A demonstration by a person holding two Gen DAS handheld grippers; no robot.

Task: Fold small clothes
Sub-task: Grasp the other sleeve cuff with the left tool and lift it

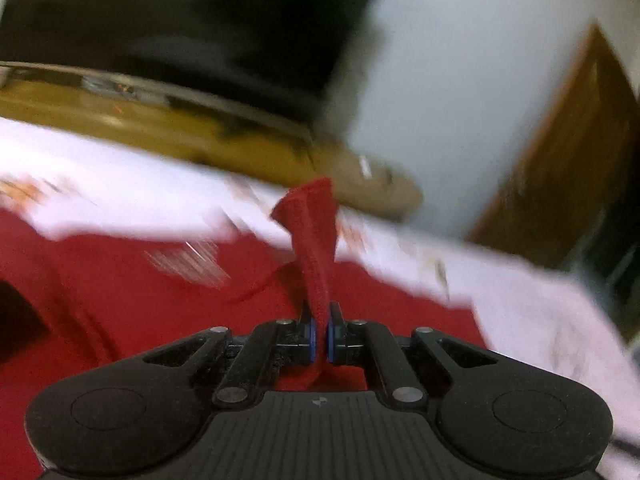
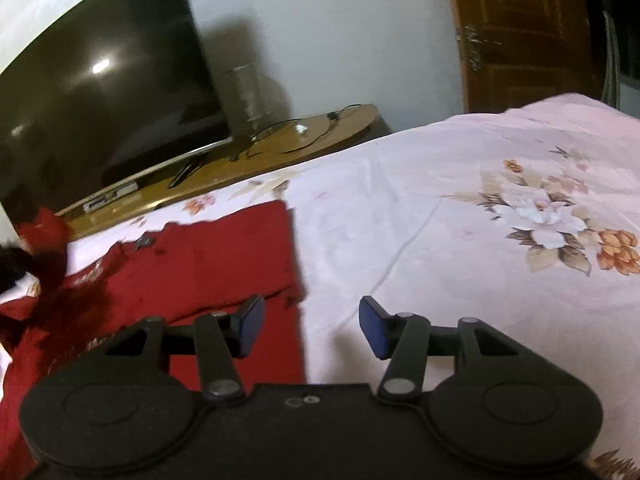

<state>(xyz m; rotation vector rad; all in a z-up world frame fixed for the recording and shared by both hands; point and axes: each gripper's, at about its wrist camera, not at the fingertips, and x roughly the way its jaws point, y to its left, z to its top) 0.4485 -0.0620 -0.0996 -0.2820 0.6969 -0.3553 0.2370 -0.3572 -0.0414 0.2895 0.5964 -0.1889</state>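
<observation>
A red garment (image 2: 208, 264) lies spread on a bed with a white floral sheet (image 2: 460, 216). In the left wrist view my left gripper (image 1: 320, 320) is shut on a pinched corner of the red garment (image 1: 312, 240), which stands up in a twisted strip between the blue pads; the rest of the cloth lies below, blurred. In the right wrist view my right gripper (image 2: 312, 320) stands open above the garment's right edge, with nothing between its fingers. At the far left of that view a lifted red fold (image 2: 44, 232) shows, blurred.
A wooden TV stand (image 2: 304, 140) with a large dark television (image 2: 104, 92) and cables runs along the bed's far side. A wooden door (image 2: 528, 32) stands at the back right. The bare floral sheet stretches to the right of the garment.
</observation>
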